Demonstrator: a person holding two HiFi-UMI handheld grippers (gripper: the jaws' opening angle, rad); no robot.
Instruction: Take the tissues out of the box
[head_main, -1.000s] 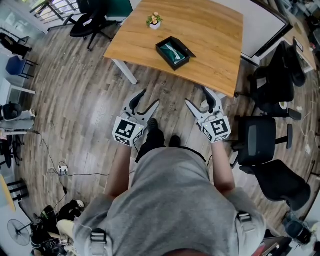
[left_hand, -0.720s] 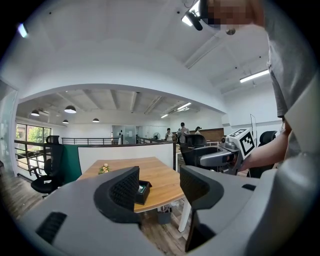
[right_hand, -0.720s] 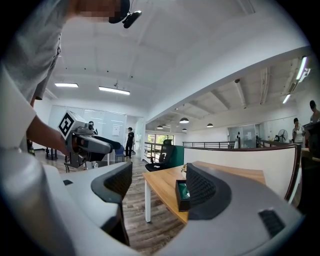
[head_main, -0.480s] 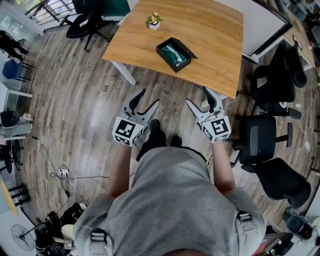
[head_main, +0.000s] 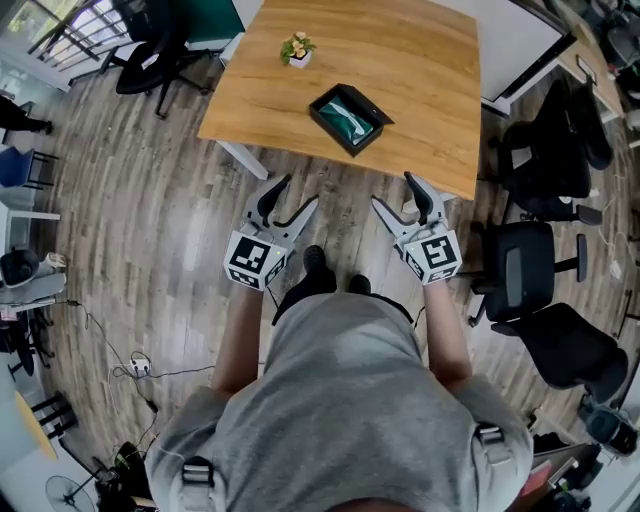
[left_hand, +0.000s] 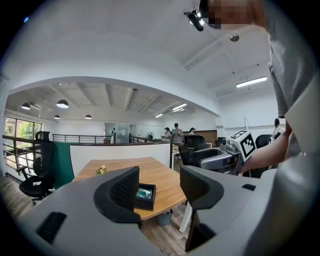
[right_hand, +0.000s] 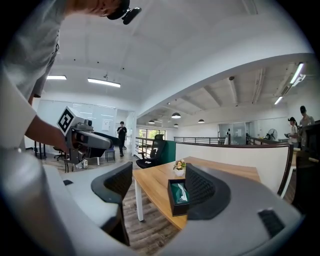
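Ok so the person stands on the wood floor (head_main: 160, 210) a little short of the table (head_main: 420, 60), toes pointing at its near edge. That edge runs across just ahead of both grippers. A white table leg (head_main: 243, 158) stands under its left corner, and its right corner ends a bit past the right gripper (head_main: 394, 192).

The black tissue box (head_main: 348, 118) sits on the table close to that near edge, roughly centred between the two grippers and turned at an angle to the edge. Its top is uncovered, with teal-and-white tissues (head_main: 350, 114) showing inside. A small potted plant (head_main: 296, 48) stands further back, well apart from the box.

Room-wise, the left side has lots of bare floor. The right is tighter, with black office chairs (head_main: 525, 275) crowding near the right elbow and along the table's right end.

Both forearms are bent forward, with the grippers side by side over the floor, angled slightly toward each other, marker cubes facing up. The left gripper (head_main: 298, 195) has its jaws spread with nothing held. The right is the same. In each gripper's own view the box just shows far off in the gap.
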